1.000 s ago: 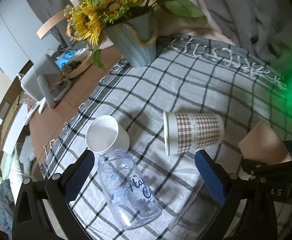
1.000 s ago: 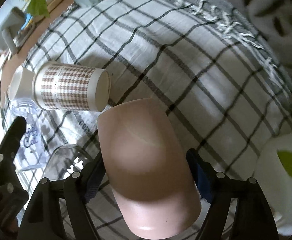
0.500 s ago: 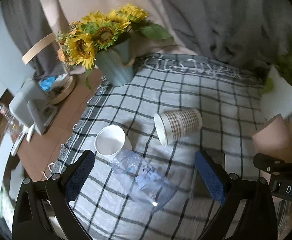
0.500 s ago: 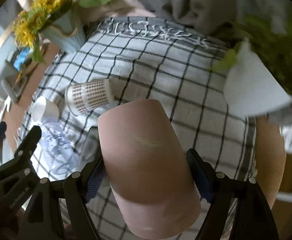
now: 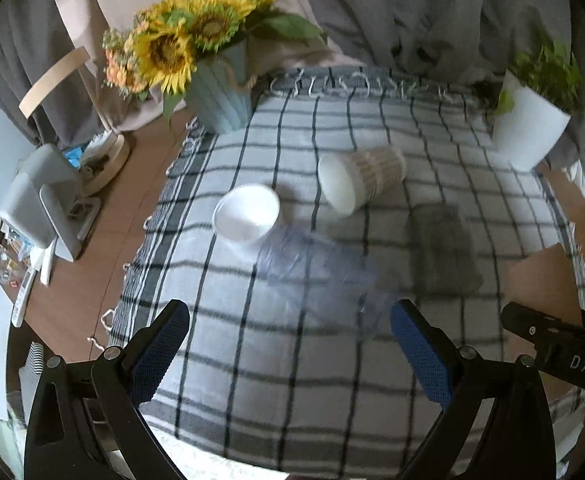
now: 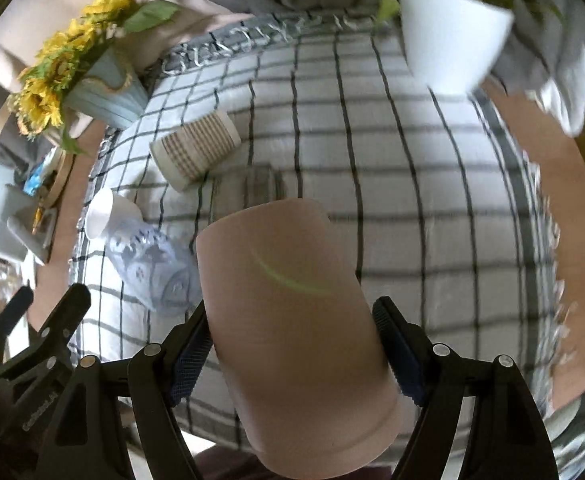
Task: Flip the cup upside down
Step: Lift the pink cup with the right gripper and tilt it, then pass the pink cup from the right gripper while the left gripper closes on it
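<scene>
My right gripper is shut on a tan-pink cup and holds it high above the checked cloth, base pointing away from me. My left gripper is open and empty, raised above the near part of the cloth. A patterned paper cup lies on its side mid-table; it also shows in the right wrist view. A white cup stands upright beside a clear plastic bottle lying on its side.
A blue vase of sunflowers stands at the far left corner. A white pot with a green plant stands at the far right. A dark see-through object rests on the cloth right of the bottle. Clutter sits on the brown table at left.
Both grippers have risen and pulled back, so the table looks smaller and farther. The right gripper keeps the tan-pink cup. The cups and the bottle on the cloth have not moved.
</scene>
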`<state>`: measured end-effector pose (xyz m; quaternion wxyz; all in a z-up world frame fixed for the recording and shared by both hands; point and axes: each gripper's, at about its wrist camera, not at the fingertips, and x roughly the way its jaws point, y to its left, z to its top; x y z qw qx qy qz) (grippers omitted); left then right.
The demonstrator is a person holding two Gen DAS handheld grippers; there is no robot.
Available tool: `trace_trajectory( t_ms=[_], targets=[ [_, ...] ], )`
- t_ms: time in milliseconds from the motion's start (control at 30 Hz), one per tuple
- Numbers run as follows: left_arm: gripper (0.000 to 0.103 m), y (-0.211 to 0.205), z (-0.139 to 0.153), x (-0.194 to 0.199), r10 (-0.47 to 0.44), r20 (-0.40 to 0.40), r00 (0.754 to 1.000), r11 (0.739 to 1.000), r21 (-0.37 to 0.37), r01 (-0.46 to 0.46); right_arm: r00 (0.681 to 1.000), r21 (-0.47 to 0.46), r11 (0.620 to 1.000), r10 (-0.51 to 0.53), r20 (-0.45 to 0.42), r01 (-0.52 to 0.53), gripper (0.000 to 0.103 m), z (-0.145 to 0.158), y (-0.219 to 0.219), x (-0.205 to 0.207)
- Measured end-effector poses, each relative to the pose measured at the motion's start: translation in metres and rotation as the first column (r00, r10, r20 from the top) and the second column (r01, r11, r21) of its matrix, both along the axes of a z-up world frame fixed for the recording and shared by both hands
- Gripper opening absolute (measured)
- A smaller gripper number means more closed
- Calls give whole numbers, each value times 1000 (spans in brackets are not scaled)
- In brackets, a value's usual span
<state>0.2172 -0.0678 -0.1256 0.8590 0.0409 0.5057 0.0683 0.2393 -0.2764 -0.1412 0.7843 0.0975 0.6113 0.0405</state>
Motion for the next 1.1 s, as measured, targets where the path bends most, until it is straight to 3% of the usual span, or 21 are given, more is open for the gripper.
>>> trace_trajectory(
  t_ms=[333, 633, 967, 1100],
  targets=[
    [102, 19, -35, -17, -38, -94, 995, 999, 8, 38, 989, 55, 991, -116, -97, 122, 78, -52, 12, -32],
    [102, 20, -55, -21, -74, -141, 987, 997, 0, 75, 974, 81, 975, -198, -113, 207, 78, -73, 12, -43],
    [102, 18, -59, -19, -24, -159, 987, 1000, 5, 25, 978, 101, 975, -187, -90, 196, 80, -77, 13, -36],
    [102, 9, -50, -20, -22, -156, 987, 1000, -11, 20, 983, 111, 978, -173, -66, 179, 82, -63, 9, -39]
  ],
)
